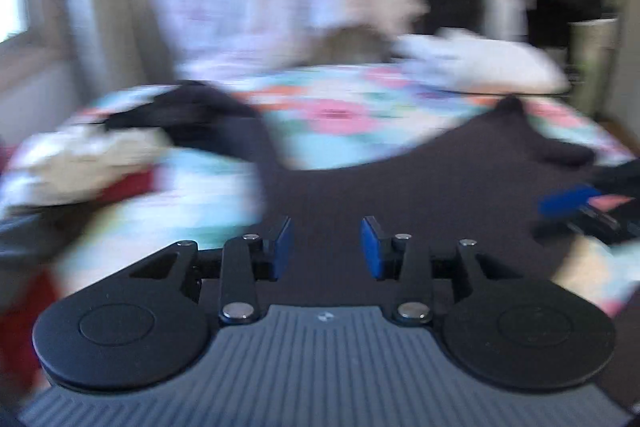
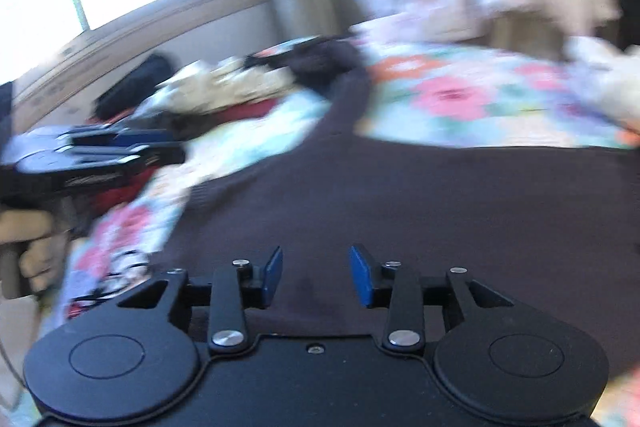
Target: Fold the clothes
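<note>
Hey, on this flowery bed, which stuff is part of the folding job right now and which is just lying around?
In the job:
- dark purple knit garment spread flat
- left tongs, open
- right tongs, open

Lying about:
- cream crumpled cloth
- red fabric
- white cloth bundle
- floral bedspread

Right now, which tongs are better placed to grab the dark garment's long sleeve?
Left. The sleeve trails toward the left tongs; the right tongs, open too, hover over the body.
</note>
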Action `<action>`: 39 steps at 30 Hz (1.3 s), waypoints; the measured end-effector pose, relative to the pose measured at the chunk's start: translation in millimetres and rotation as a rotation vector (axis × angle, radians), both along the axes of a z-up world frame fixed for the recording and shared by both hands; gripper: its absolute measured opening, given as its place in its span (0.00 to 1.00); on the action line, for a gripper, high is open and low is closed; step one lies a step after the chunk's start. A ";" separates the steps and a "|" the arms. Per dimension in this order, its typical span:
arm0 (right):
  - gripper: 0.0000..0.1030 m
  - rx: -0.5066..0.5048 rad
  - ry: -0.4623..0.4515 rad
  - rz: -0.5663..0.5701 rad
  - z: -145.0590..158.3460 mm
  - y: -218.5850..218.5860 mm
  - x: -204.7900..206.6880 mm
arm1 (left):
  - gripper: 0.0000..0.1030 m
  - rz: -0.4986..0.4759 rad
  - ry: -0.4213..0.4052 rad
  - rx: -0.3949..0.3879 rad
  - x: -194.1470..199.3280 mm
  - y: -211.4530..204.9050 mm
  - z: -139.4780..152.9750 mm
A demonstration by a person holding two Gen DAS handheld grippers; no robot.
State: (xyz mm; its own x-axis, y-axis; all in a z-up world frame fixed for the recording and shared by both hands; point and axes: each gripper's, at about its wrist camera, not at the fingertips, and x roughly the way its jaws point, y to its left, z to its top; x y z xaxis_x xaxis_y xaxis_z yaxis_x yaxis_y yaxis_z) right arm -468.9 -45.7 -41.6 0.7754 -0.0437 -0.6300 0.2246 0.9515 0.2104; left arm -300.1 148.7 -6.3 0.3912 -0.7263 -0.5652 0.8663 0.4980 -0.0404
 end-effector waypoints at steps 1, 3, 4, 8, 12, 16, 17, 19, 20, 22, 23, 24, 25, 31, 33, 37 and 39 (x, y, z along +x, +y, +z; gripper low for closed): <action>0.42 0.010 -0.006 -0.054 0.8 -18.2 -14.9 | 0.36 -0.075 0.039 -0.011 -9.8 -19.3 -4.4; 0.42 0.034 -0.017 -0.164 1.7 -54.3 -44.3 | 0.34 -0.182 0.097 -0.006 -30.4 -61.1 -14.5; 0.42 0.064 -0.030 -0.236 2.2 -67.4 -63.0 | 0.34 -0.219 0.122 -0.001 -40.8 -80.7 -19.6; 0.47 0.156 -0.129 -0.435 8.4 -98.2 -133.6 | 0.37 -0.301 0.164 -0.005 -80.8 -146.1 -22.4; 0.57 0.136 -0.136 -0.531 4.6 -124.6 -172.6 | 0.39 -0.406 0.134 0.027 -110.6 -201.8 -40.5; 0.56 0.193 -0.128 -0.670 -30.1 -179.0 -192.4 | 0.38 -0.429 0.154 0.082 -123.6 -254.4 -69.2; 0.47 0.223 -0.125 -0.687 -40.8 -194.1 -197.6 | 0.36 -0.429 0.176 0.094 -124.1 -264.0 -75.8; 0.41 0.293 -0.136 -0.725 -63.4 -218.3 -204.0 | 0.36 -0.432 0.214 0.108 -126.3 -279.3 -88.2; 0.41 0.328 -0.142 -0.743 -74.7 -230.3 -207.1 | 0.33 -0.436 0.229 0.110 -128.1 -285.3 -94.1; 0.41 0.356 -0.134 -0.771 -92.0 -247.2 -207.9 | 0.29 -0.464 0.233 0.123 -133.4 -295.6 -105.7; 0.43 0.361 -0.128 -0.780 -100.3 -254.7 -206.5 | 0.28 -0.482 0.232 0.129 -137.4 -300.9 -109.5; 0.43 0.370 -0.130 -0.782 -106.2 -259.7 -204.4 | 0.27 -0.500 0.231 0.134 -141.1 -306.0 -113.3; 0.43 0.379 -0.133 -0.784 -111.9 -264.5 -202.2 | 0.27 -0.517 0.242 0.125 -141.3 -309.4 -115.2; 0.58 0.508 -0.233 -0.750 -138.9 -292.5 -197.1 | 0.27 -0.516 0.345 0.111 -136.2 -327.9 -131.7; 0.61 0.510 -0.250 -0.763 -146.5 -295.8 -188.7 | 0.27 -0.499 0.367 0.107 -133.7 -329.4 -135.5; 0.29 0.402 -0.326 -0.723 -142.8 -280.9 -168.7 | 0.27 -0.486 0.370 0.071 -133.4 -330.1 -128.6; 0.13 0.390 -0.404 -0.698 -135.4 -272.8 -167.3 | 0.27 -0.491 0.344 0.061 -135.8 -328.1 -118.9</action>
State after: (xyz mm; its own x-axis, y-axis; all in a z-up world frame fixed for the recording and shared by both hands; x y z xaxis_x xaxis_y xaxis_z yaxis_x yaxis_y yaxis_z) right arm -636.2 -318.5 -177.0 0.8184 -0.4282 -0.3832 0.5639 0.4702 0.6789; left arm -435.9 -179.5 -125.3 -0.1947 -0.7383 -0.6458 0.9377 0.0531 -0.3434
